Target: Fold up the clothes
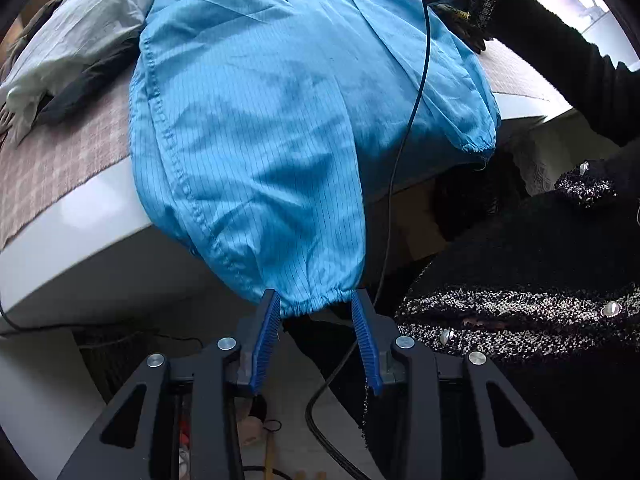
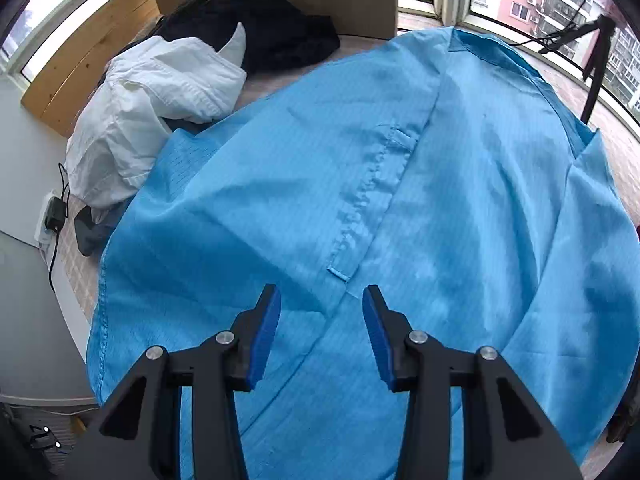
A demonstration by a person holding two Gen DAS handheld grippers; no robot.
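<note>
A bed (image 1: 60, 168) with a checked cover, set by windows, carries the clothes. A blue coat (image 1: 280, 120) lies spread across it, its long axis running from the near edge, where I work, toward the far side. One elastic cuff (image 1: 316, 300) hangs over the near edge; a second cuff (image 1: 476, 148) droops to the right of it.

My left hand-held gripper (image 1: 316, 308) sits at the hanging cuff, jaws apart, the gathered hem lying between the blue pads but not pinched. It is the nearer of the two to a sleeve end.

My right hand-held gripper (image 2: 322, 308) hovers over the coat's body, jaws likewise released and holding nothing. A stitched pocket (image 2: 372, 200) and the front placket lie just ahead of it, running away from the fingers.

I judge the coming move to turn on the cuff: it lies directly forward of the left pads, so closing there would take the sleeve.

Outward, a crumpled white garment (image 2: 152, 120) and dark clothes (image 2: 272, 24) lie heaped at the coat's left.
</note>
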